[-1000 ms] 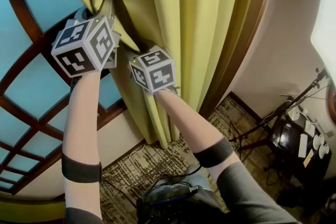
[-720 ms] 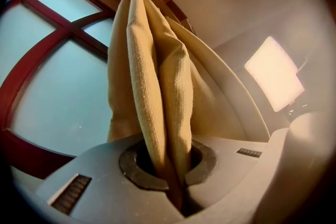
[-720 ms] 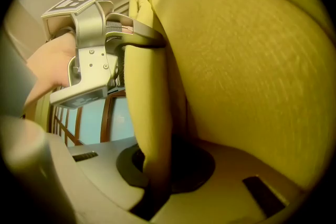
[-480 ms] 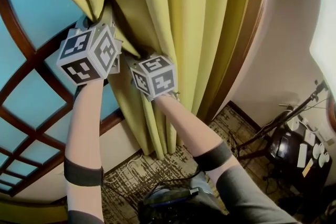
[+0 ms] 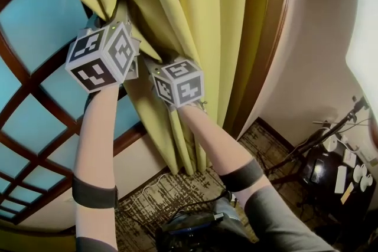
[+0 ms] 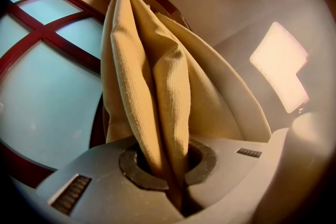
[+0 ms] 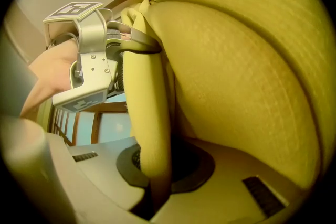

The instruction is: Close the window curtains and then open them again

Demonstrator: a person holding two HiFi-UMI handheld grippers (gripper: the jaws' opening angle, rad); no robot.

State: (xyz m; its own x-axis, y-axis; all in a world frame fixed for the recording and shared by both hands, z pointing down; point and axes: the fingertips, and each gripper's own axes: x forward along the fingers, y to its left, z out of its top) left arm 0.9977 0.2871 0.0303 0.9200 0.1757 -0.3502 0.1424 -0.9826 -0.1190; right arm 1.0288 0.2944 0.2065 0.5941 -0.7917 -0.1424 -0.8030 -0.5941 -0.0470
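Yellow-green woven fabric curtain [image 5: 201, 20], left hand-held gripper [image 6: 176, 165] clamped on one fold, right hand-held gripper [image 7: 157, 176] just beside it, clamped on another fold

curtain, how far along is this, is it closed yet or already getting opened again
Nothing clearly done: the curtain hangs bunched at the window's right side, the glass mostly bare, so which phase this is cannot be told. In hand: the left gripper and the right gripper are each shut on a fold of it. Left: at least letting go; possibly the whole close-and-open.
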